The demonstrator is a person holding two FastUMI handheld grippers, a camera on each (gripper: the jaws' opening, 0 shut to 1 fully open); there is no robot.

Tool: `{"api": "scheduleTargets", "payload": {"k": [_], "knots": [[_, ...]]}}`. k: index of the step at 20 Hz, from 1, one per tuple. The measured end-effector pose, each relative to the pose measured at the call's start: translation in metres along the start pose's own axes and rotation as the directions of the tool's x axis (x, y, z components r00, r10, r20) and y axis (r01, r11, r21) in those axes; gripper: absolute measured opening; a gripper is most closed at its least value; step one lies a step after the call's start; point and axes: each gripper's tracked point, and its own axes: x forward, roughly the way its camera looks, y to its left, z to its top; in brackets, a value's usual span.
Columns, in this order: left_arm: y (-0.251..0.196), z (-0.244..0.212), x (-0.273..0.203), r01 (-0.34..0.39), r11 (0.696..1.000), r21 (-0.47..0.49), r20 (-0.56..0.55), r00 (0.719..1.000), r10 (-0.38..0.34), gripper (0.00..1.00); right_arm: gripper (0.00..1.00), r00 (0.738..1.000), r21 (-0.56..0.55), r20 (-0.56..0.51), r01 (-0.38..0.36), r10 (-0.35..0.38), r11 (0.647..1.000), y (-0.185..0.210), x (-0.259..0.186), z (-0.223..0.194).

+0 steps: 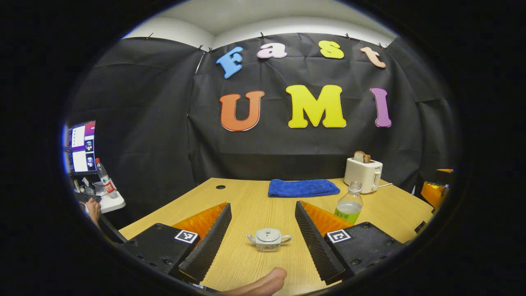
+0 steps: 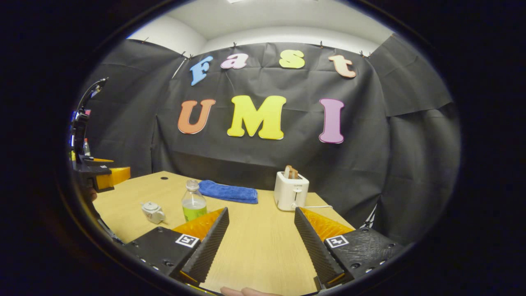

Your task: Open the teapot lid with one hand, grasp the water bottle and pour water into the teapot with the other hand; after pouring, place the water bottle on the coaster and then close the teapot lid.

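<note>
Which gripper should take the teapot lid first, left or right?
Left. The teapot, lid on, sits centred between the left gripper's open fingers. From the right gripper, also open, it lies far off to the side, beyond the water bottle, which suits the right better.

On the table [image 1: 254, 205], teapot [image 1: 268, 239] before towel [image 1: 303, 188] (bottle [image 1: 349, 204] right, near toaster [image 1: 363, 174])
</note>
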Motion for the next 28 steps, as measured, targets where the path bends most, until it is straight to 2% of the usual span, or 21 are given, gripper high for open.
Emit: {"api": "scheduleTargets", "payload": {"k": [3,4,9,12,13,15,17,19,22,25,26,28], "knots": [[-0.002,-0.009,0.022,0.023,0.999,-0.023,0.019,1.000,-0.023,0.98,0.98,1.000,-0.001,-0.011,0.001,-0.001,1.000,0.002,0.004,-0.005],[-0.002,-0.017,0.031,0.027,0.999,-0.039,0.007,1.000,-0.027,0.98,0.95,1.000,-0.003,-0.016,0.000,0.000,1.000,0.003,0.005,-0.006],[-0.001,-0.064,0.077,0.036,0.996,-0.080,-0.031,0.999,-0.038,0.98,0.95,0.999,-0.009,-0.039,-0.001,0.000,1.000,0.006,0.010,-0.014],[0.000,-0.095,0.094,0.026,0.998,-0.065,-0.078,0.996,-0.031,0.98,0.96,0.999,-0.010,-0.052,0.000,-0.001,1.000,0.007,0.013,-0.018],[-0.006,-0.101,0.097,0.047,0.997,-0.061,-0.086,0.995,-0.052,0.98,0.96,0.998,-0.010,-0.055,0.001,-0.001,1.000,0.007,0.014,-0.019],[-0.012,-0.102,0.100,0.076,0.996,-0.050,-0.062,0.995,-0.079,0.94,0.96,0.998,-0.010,-0.062,0.001,-0.002,1.000,0.008,0.015,-0.021],[-0.009,-0.109,0.104,0.067,0.998,-0.020,-0.062,0.996,-0.069,0.89,0.96,0.997,-0.011,-0.073,-0.002,0.001,1.000,0.010,0.018,-0.027],[-0.010,-0.112,0.108,0.070,0.998,-0.001,-0.058,0.996,-0.070,0.82,0.96,0.996,-0.013,-0.087,-0.004,0.003,1.000,0.012,0.019,-0.030],[-0.013,-0.119,0.114,0.077,0.997,-0.013,-0.073,0.994,-0.078,0.55,0.96,0.995,-0.014,-0.099,-0.011,0.009,1.000,0.016,0.021,-0.035],[-0.012,-0.117,0.116,0.073,0.997,-0.010,-0.062,0.995,-0.073,0.45,0.96,0.994,-0.023,-0.112,-0.016,0.013,1.000,0.020,0.023,-0.041],[-0.007,-0.118,0.117,0.057,0.998,-0.011,-0.067,0.996,-0.058,0.31,0.96,0.993,-0.025,-0.114,-0.017,0.014,1.000,0.021,0.024,-0.041],[-0.009,-0.115,0.116,0.079,0.997,-0.024,-0.063,0.995,-0.080,0.12,0.96,0.992,-0.030,-0.121,-0.025,0.021,0.999,0.026,0.025,-0.045]]}}
